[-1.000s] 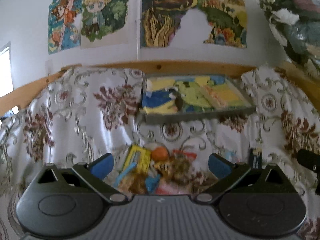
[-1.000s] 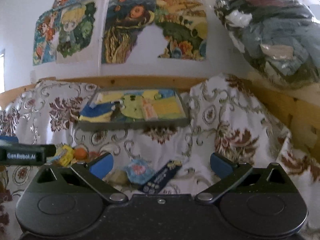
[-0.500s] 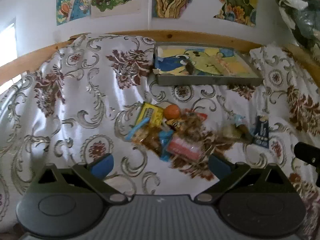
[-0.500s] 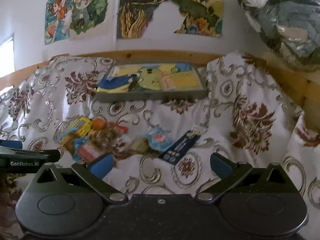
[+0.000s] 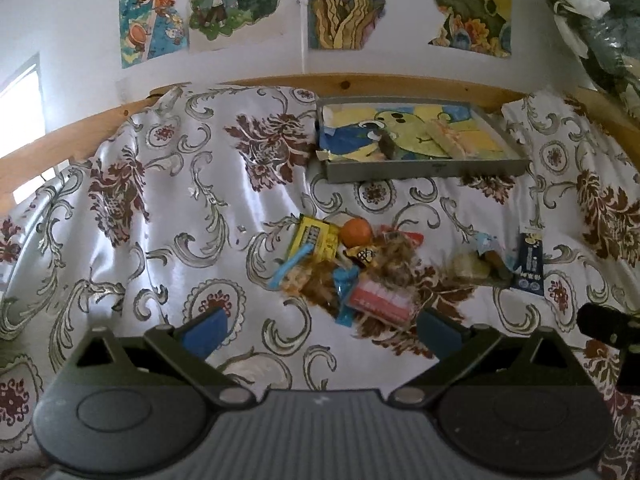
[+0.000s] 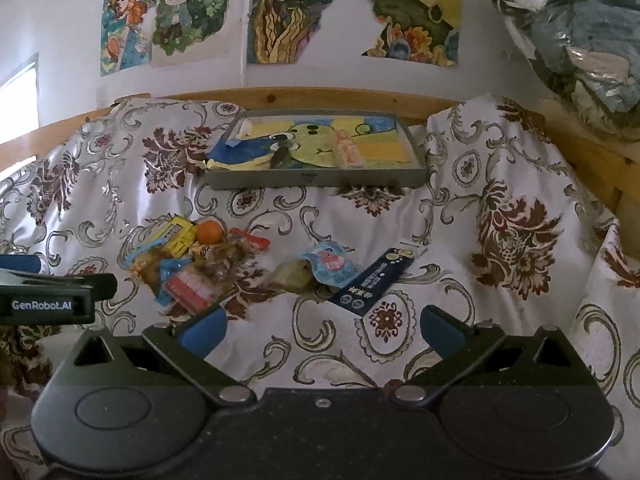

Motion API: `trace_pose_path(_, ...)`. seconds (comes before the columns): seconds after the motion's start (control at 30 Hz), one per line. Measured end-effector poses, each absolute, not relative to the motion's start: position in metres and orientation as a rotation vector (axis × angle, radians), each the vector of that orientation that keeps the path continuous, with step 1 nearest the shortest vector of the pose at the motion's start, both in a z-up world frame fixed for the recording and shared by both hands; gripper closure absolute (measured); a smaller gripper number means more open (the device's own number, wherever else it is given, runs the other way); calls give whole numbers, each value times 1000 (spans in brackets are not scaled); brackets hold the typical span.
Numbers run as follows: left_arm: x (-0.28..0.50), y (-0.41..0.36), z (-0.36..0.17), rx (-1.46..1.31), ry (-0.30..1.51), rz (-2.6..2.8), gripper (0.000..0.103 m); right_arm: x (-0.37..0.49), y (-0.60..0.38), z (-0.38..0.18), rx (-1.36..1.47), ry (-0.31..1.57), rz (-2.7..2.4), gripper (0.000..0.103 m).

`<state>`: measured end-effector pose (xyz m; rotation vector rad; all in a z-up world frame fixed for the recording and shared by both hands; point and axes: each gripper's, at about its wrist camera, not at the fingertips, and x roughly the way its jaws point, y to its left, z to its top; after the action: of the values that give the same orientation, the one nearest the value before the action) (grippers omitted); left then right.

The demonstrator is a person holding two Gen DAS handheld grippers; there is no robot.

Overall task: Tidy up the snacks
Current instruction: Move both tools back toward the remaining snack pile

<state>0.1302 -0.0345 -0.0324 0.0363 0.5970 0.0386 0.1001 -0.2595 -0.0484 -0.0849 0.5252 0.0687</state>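
Both jaws are spread wide, nothing gripped. The orange (image 5: 356,232), at 12 o'clock of the snacks (image 5: 348,268), could be bumped and rolled off the cloth (image 5: 168,216).

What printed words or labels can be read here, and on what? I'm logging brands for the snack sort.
"GenRobot.AI": white letters on the black body of the left gripper, seen from the right wrist.
Dark blue flat snack packet: light characters and round marks, too small to read.
Yellow snack box and pink-red wrapped pack: print blurred, unreadable.
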Motion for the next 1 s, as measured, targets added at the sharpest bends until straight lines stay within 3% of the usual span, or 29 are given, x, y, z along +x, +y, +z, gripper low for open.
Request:
trace_pose_path(0.77, 140, -21, -38, -10, 658, 96, 0, 114, -249, -56, -81, 529, 110, 1)
trace_pose_path(1.0, 145, -22, -47, 87, 659, 157, 0, 113, -248, -59, -30, 516, 229, 1)
